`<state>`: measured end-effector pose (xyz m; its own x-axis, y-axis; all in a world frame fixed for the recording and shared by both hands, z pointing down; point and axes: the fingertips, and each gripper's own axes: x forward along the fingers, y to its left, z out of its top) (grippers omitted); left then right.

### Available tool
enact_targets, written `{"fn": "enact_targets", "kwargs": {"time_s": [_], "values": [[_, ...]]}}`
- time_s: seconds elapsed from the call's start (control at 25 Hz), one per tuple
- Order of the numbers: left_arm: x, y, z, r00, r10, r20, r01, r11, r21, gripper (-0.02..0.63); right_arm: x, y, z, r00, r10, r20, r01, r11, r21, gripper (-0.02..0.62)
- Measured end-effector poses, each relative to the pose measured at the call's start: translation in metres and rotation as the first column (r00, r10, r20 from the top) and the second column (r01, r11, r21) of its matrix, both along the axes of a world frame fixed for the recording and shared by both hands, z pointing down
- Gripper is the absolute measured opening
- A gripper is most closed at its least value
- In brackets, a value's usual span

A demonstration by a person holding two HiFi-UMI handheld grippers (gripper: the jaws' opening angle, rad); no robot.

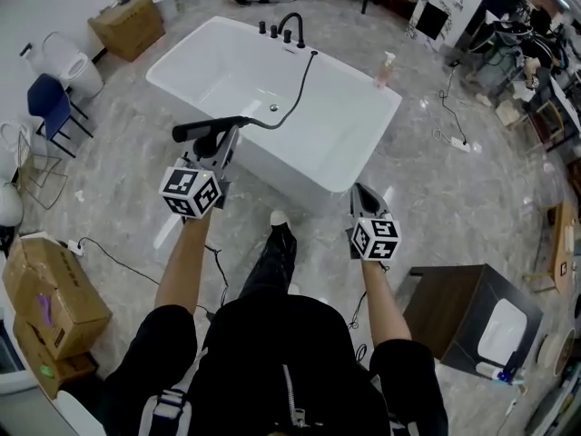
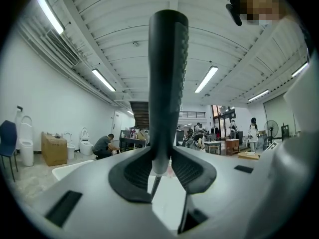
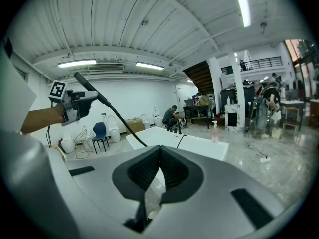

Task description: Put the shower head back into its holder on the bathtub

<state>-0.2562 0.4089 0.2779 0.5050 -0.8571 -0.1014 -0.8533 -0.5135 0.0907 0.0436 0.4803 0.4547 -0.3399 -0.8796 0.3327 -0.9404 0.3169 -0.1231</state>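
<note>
1. Found left gripper (image 1: 225, 137) clenched on the black shower head (image 2: 168, 73), handle pinched between both pads.
2. Located shower head in the air at the near-left side of the white bathtub (image 1: 300, 171), lying about level, well apart from the black taps (image 1: 289, 27) on the far rim.
3. Traced black hose (image 1: 297, 91) from the handle across the basin up to the far rim beside the taps.
4. Read right gripper (image 1: 361, 191) as shut tight on nothing, jaws together, near the tub's near-right corner, well apart from the shower head.

Bright ceiling strip lights, fisheye-warped edges
</note>
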Motion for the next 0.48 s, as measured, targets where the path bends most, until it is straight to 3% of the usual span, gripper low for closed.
{"fn": "enact_targets", "kwargs": {"time_s": [0.48], "values": [[0.021, -0.151, 0.024, 0.999, 0.03, -0.021, -0.031, 0.999, -0.038, 0.14, 0.012, -0.127, 0.022, 1.0, -0.004, -0.023, 0.003, 0.998, -0.059, 0.008]]}}
